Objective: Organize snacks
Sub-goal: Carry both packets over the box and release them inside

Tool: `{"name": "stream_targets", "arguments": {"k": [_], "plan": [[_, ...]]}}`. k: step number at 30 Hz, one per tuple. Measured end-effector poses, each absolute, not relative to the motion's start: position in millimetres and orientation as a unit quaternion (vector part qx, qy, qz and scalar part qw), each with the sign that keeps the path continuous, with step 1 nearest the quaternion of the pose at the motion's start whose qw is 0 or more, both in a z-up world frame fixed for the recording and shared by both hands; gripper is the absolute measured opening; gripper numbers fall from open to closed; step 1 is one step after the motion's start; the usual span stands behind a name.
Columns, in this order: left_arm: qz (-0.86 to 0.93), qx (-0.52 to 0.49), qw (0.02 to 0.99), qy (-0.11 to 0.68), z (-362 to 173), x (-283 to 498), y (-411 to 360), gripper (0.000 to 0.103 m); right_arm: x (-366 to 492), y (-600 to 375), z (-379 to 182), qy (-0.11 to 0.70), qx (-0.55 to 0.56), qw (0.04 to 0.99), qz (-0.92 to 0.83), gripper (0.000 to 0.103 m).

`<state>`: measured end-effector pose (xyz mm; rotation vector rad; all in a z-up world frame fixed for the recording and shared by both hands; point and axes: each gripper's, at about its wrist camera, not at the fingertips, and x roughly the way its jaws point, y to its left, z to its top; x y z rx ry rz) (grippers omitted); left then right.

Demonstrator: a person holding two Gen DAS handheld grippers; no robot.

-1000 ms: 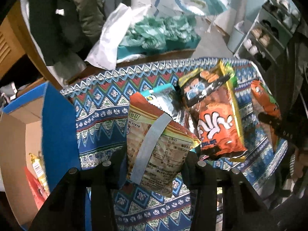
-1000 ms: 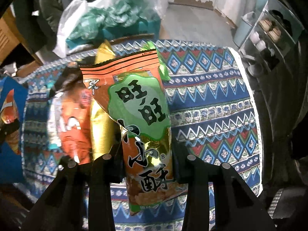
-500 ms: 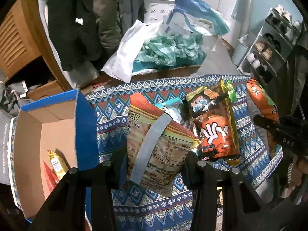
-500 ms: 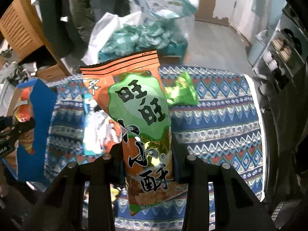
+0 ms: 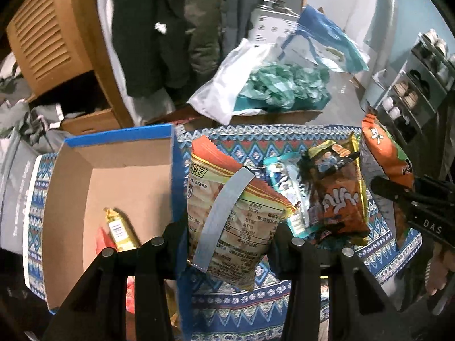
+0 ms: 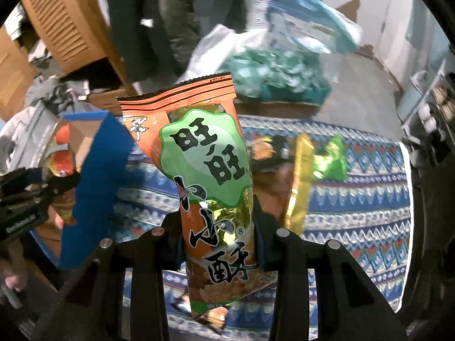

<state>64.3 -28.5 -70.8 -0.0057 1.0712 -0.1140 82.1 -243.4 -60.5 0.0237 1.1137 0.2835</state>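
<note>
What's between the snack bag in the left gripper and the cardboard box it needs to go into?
Only the box's upright blue flap. The left gripper grips the pale snack bag on the tablecloth side of that flap, and the open cardboard box lies past it. Nothing else visible blocks the way.

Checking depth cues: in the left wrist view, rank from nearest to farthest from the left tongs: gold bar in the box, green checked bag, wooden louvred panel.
1. Gold bar, lower left, lying in the cardboard box.
2. Green checked bag, upper centre-right, beyond the patterned cloth.
3. Wooden louvred panel, top left, against the back.
</note>
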Motion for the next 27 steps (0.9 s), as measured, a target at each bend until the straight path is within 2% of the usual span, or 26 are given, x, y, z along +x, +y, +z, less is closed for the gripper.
{"name": "stream_targets", "arguments": {"k": [27], "plan": [[0.064, -0.052, 0.856, 0.510, -81, 31, 104, 0.046, 93, -47, -70, 0.555, -0.040, 0.784, 0.275, 0.036]]}}
